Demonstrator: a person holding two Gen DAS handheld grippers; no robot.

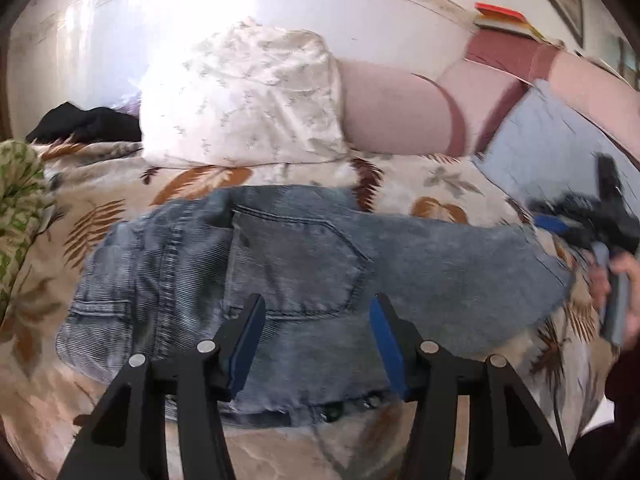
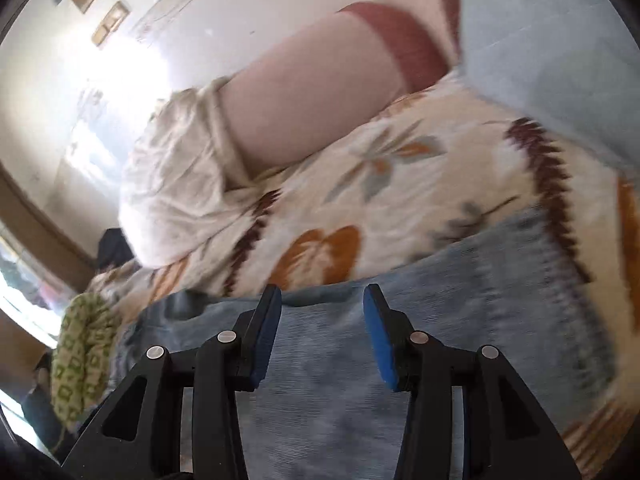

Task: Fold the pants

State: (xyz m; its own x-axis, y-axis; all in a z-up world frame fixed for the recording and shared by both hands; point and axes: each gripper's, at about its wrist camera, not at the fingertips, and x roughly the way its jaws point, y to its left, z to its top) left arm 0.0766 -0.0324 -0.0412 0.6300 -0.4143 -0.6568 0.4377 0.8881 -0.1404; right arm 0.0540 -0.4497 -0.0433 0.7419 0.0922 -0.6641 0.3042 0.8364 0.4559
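Light blue jeans (image 1: 280, 264) lie across the leaf-print bedspread (image 1: 100, 216), waist end to the left with a back pocket up, legs running right. My left gripper (image 1: 318, 308) is open and empty, just above the seat of the jeans. My right gripper (image 2: 322, 300) is open and empty over the leg part of the jeans (image 2: 440, 320). In the left wrist view the right gripper (image 1: 592, 224) shows blurred at the far right by the leg end, held in a hand.
A white floral pillow (image 1: 244, 96) and a pink bolster (image 1: 396, 108) lie behind the jeans by the wall. A light blue pillow (image 1: 532, 144) is at the right. Green patterned cloth (image 1: 20, 208) and a black garment (image 1: 88, 124) sit at the left.
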